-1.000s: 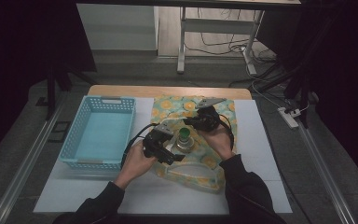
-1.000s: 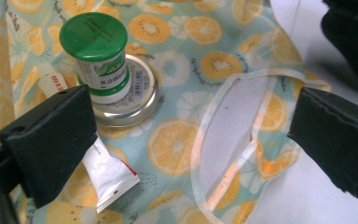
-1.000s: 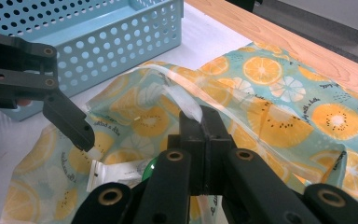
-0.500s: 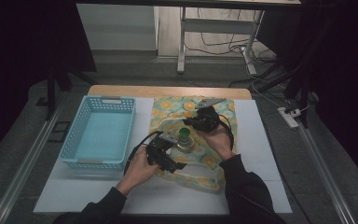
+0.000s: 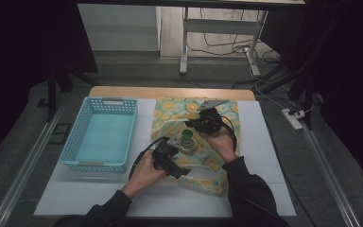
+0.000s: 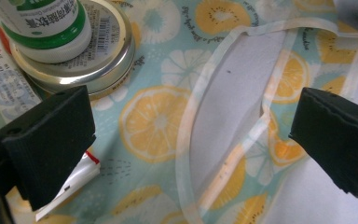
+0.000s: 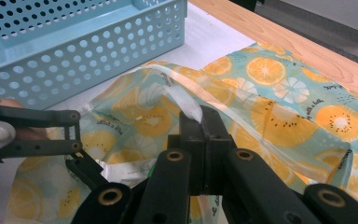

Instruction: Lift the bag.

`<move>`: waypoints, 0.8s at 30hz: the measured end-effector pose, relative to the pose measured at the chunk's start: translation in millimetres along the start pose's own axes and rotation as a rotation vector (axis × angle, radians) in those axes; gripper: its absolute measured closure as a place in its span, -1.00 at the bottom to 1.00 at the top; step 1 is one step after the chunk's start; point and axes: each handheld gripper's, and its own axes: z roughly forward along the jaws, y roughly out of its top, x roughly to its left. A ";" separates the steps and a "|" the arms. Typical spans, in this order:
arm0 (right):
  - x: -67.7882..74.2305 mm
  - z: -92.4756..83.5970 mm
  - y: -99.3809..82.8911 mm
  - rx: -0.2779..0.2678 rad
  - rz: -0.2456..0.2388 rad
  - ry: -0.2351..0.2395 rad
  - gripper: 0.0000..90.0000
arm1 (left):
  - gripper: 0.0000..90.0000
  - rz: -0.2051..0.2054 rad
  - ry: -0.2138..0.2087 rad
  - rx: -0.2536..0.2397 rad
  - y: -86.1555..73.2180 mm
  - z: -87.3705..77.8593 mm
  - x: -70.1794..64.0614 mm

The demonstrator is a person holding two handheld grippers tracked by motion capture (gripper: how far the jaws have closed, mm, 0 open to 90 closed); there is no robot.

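Item: packing of small goods into a citrus-printed translucent plastic pouch (image 5: pixel 196 142) lying on the white table (image 5: pixel 264 156).

Step in hand, as judged: holding the pouch mouth open around its contents.

Near: left gripper (image 5: pixel 170 163), jaws wide apart, nothing between them, poised over the pouch's pale folded rim (image 6: pixel 191 140).

Just beyond: green-and-white bottle (image 6: pixel 46 28) standing on a round gold tin (image 6: pixel 107 51), both resting on the pouch just beside the left gripper.

Farther: right gripper (image 7: pixel 200 126), jaws fully closed, pinching the upper rim and lifting it.

Far left: empty light-blue perforated basket (image 5: pixel 101 132).

Next move calls for: the left jaws closing on the near rim.
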 end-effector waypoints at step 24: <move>0.4 0.2 -0.2 0.003 -0.001 0.001 0.99 | -0.77 0.076 0.083 0.101 -2.9 28.0 2.3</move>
